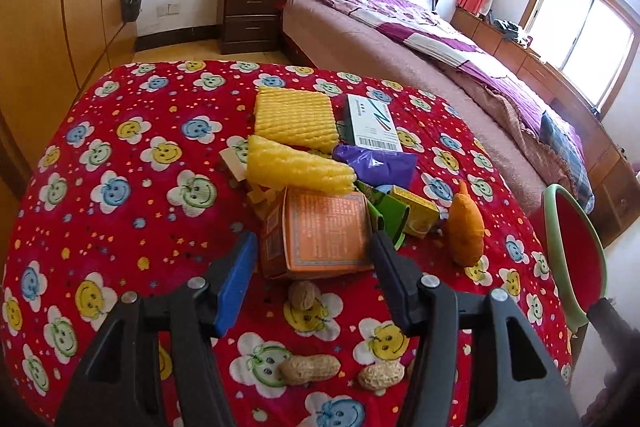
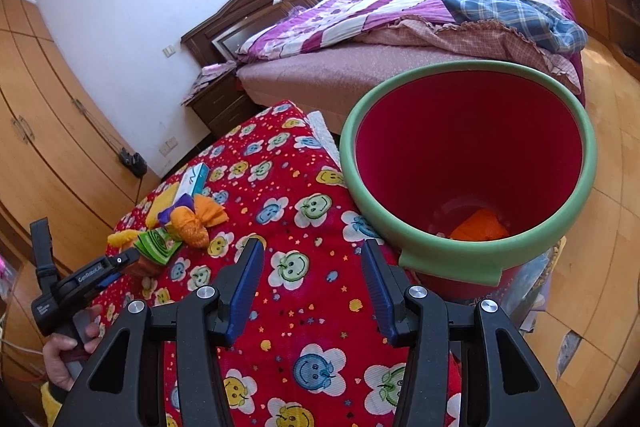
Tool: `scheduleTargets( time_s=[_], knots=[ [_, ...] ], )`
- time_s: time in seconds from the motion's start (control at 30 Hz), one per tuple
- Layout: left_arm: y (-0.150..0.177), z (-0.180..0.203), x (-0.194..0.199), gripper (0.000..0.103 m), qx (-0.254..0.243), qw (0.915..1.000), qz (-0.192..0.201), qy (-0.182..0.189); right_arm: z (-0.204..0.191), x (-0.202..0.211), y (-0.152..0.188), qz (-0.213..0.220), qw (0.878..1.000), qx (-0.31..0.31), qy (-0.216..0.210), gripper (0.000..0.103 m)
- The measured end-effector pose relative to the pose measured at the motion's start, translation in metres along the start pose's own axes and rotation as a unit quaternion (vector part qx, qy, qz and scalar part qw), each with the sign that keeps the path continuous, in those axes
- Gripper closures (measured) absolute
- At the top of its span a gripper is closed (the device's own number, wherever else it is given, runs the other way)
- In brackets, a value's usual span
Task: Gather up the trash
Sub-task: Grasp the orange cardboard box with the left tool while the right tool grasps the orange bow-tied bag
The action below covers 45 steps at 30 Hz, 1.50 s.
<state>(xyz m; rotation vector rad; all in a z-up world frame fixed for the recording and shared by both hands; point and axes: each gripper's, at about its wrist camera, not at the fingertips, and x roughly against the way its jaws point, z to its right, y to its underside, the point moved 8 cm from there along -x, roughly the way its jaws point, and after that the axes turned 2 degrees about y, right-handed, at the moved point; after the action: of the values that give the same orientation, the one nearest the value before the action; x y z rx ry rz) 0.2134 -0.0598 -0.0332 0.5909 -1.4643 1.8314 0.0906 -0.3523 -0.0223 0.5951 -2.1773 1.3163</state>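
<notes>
Trash lies heaped mid-bench on the red smiley-print cloth (image 1: pixel 120 155): orange carton (image 1: pixel 320 235) nearest, yellow foam wrap (image 1: pixel 298 167) resting on its far edge, flat yellow foam sheet (image 1: pixel 294 117) behind, white box (image 1: pixel 372 123) and purple bag (image 1: pixel 378 163) to the right of the sheet, green packet (image 1: pixel 390 213) and small yellow box (image 1: pixel 418 217) beside the carton, orange foam net (image 1: pixel 466 227) upright at the right end of the heap. Three peanut shells: one (image 1: pixel 305 295) just in front of the carton, two (image 1: pixel 310 367) (image 1: pixel 381 375) closer to the camera. Left tool (image 1: pixel 312 259) open, its fingers flanking the carton's near corners; contact cannot be told. Right tool (image 2: pixel 312 279) open, nothing between its fingers, over bare cloth. Red bin with green rim (image 2: pixel 374 223) stands against the bench's edge, just ahead-right of the right tool; an orange piece (image 2: pixel 480 225) lies at its bottom. Right wrist view also shows the left tool at far left with a hand (image 2: pixel 66 357) on its grip.
</notes>
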Motion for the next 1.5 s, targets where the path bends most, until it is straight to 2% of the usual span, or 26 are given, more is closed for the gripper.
scheduleTargets(
  time_s=[0.17,0.27,0.33,0.5,0.67,0.93,1.1,1.17,1.3,1.5],
  knots=[
    [-0.004,0.004,-0.009,0.042,0.004,0.9999,0.000,0.014,-0.003,-0.005,0.004,-0.010,1.000,0.004,0.001,0.051],
    [-0.005,0.004,-0.013,0.037,0.009,0.9998,-0.002,0.017,-0.007,-0.007,0.004,-0.014,1.000,0.009,0.001,0.051],
    [-0.006,0.001,-0.015,0.034,0.023,0.9996,-0.006,0.016,-0.011,-0.009,0.002,-0.015,1.000,0.012,0.000,0.051],
    [-0.011,-0.013,-0.019,0.034,0.064,0.9976,-0.006,0.024,-0.024,-0.013,-0.002,-0.016,1.000,0.026,-0.006,0.051],
    [-0.007,-0.014,-0.024,0.034,0.086,0.9948,-0.016,0.052,-0.034,-0.020,-0.003,-0.020,0.999,0.037,-0.009,0.051],
    [-0.011,-0.006,-0.018,0.050,0.074,0.9945,0.007,0.074,-0.061,-0.032,-0.004,-0.028,0.997,0.072,-0.018,0.051],
    [-0.017,-0.010,0.004,0.051,0.069,0.9942,0.030,0.078,-0.077,-0.047,-0.003,-0.043,0.995,0.086,-0.029,0.051],
    [-0.021,-0.014,0.015,0.051,0.060,0.9952,0.039,0.067,-0.088,-0.054,-0.001,-0.049,0.994,0.096,-0.036,0.051],
    [-0.026,-0.031,0.029,0.051,0.048,0.9972,0.054,0.020,-0.109,-0.068,0.001,-0.060,0.991,0.114,-0.047,0.051],
    [-0.022,-0.060,0.034,0.051,0.049,0.9963,0.065,-0.026,-0.139,-0.096,0.005,-0.077,0.986,0.137,-0.054,0.051]
  ],
)
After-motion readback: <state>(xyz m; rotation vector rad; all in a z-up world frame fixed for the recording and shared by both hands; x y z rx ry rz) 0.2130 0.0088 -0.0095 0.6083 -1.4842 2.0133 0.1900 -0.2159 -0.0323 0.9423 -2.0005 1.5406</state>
